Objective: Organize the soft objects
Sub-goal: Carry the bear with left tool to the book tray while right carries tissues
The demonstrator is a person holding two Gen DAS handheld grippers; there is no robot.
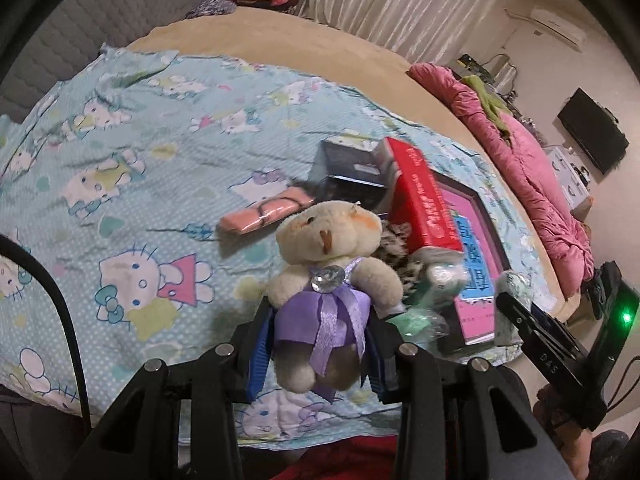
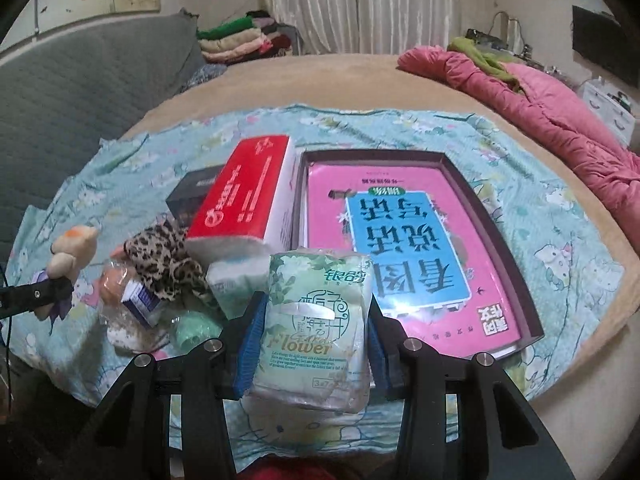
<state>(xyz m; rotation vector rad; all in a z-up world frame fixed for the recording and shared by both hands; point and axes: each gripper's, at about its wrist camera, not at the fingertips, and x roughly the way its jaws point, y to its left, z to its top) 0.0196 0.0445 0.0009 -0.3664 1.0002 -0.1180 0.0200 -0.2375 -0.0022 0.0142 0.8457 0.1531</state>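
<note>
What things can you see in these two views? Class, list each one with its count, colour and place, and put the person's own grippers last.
teddy bear: 1, cream with purple dress, held in left gripper
tissue pack: 1, pale green, held in right gripper
red box: 1, red and white, beside the tray
tray: 1, dark, on the sheet, holding the book
book: 1, pink and blue, inside the tray
leopard cloth: 1, brown spotted, in front of the red box
cartoon sheet: 1, light blue, spread on the bed
pink quilt: 1, bunched at the bed's far right
left gripper: 1, black, blue fingers
right gripper: 1, black, blue fingers
</note>
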